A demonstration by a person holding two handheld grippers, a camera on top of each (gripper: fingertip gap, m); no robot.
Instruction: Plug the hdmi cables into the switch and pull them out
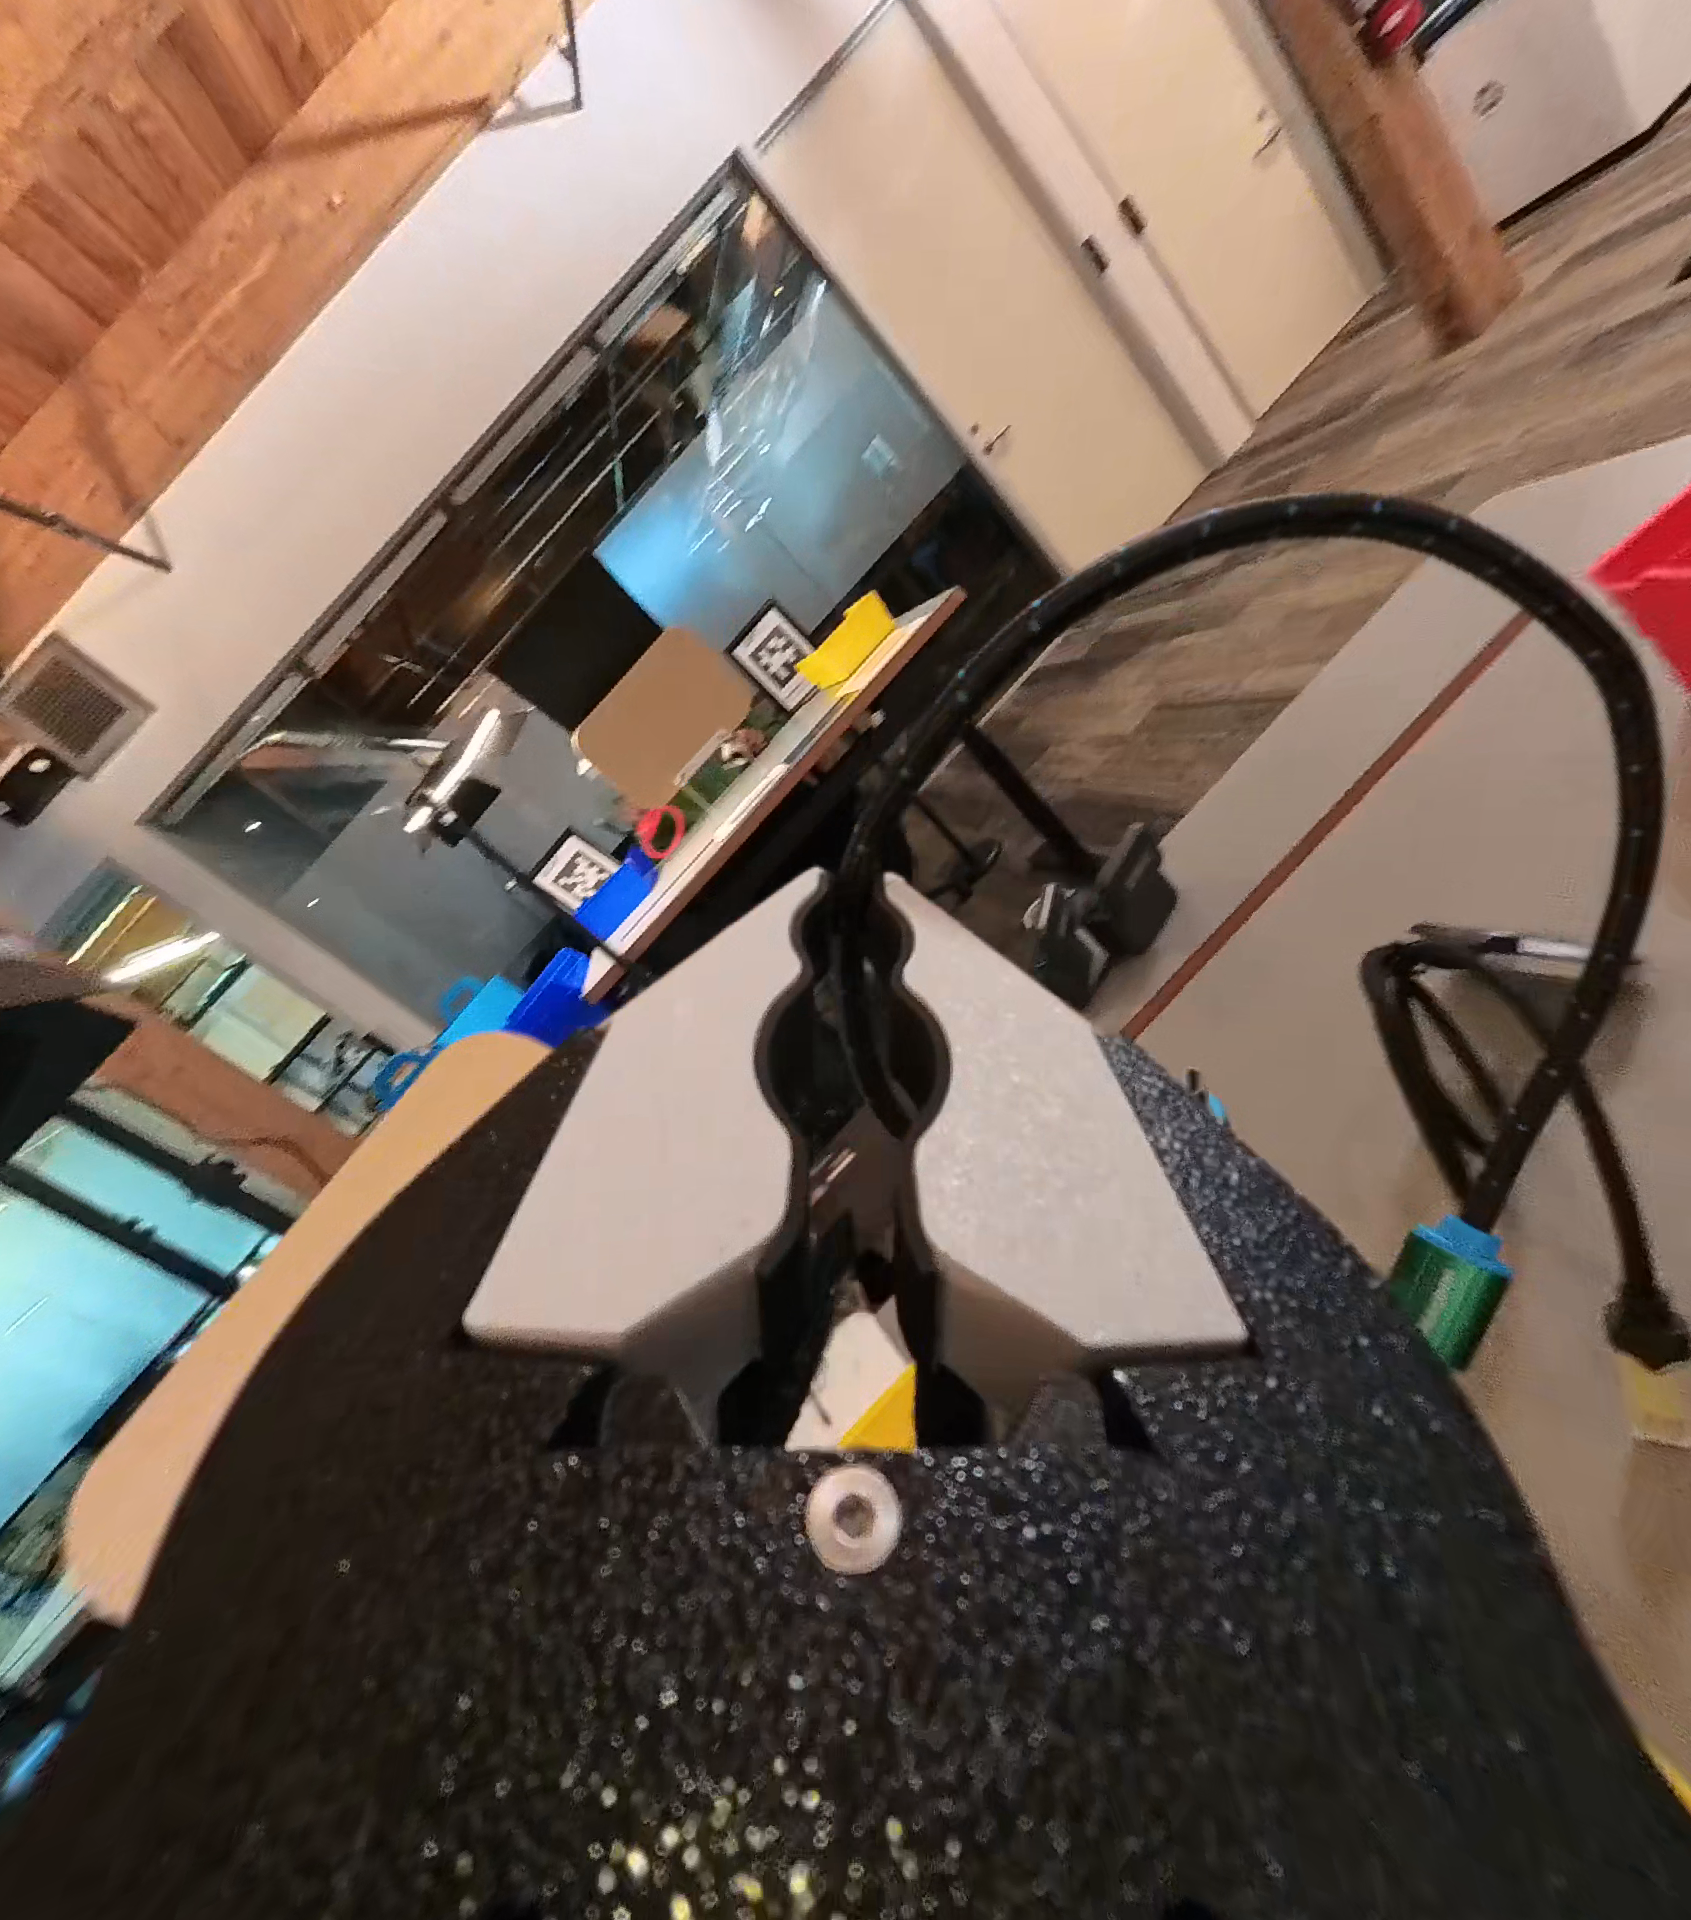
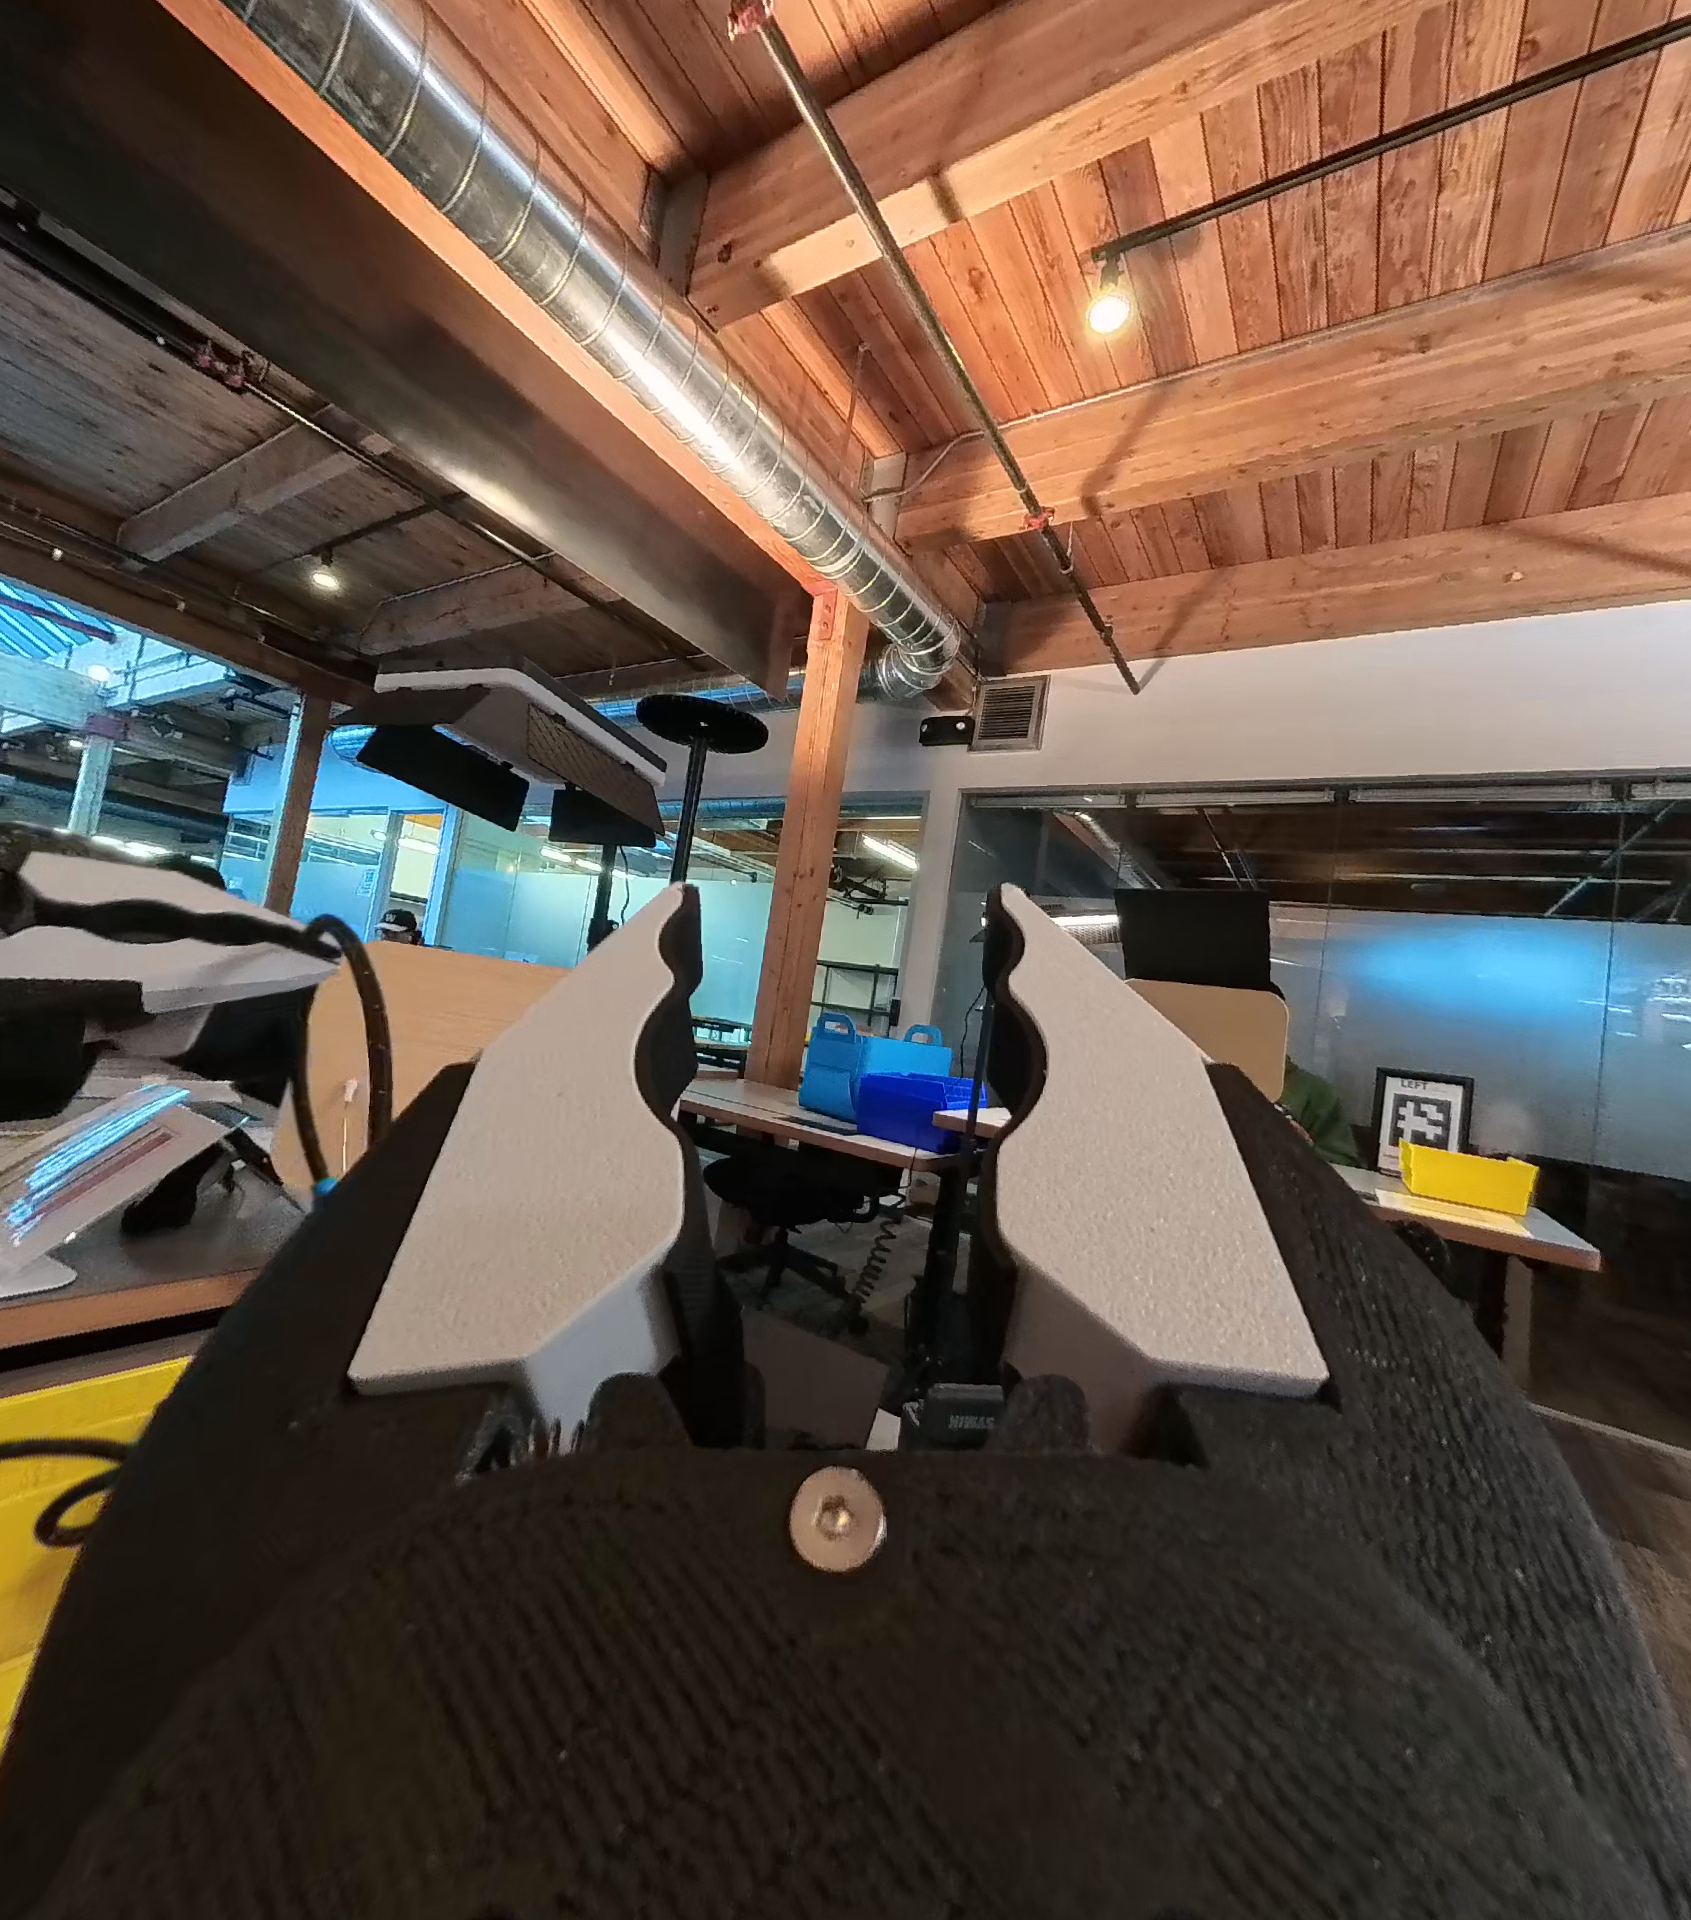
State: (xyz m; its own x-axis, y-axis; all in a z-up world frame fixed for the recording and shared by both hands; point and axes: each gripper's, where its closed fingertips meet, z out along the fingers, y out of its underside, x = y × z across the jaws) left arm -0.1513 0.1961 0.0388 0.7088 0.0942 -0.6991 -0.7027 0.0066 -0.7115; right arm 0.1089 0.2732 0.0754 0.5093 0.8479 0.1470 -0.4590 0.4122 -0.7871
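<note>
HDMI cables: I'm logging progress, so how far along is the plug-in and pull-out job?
Done: nothing I can confirm; no switch shows in either view. In hand: the left gripper has its jaws shut on a black cable, which arcs over to a green and blue end above the table. The right gripper is open and empty, raised. Left: judging by this, plugging in and pulling out.
</note>
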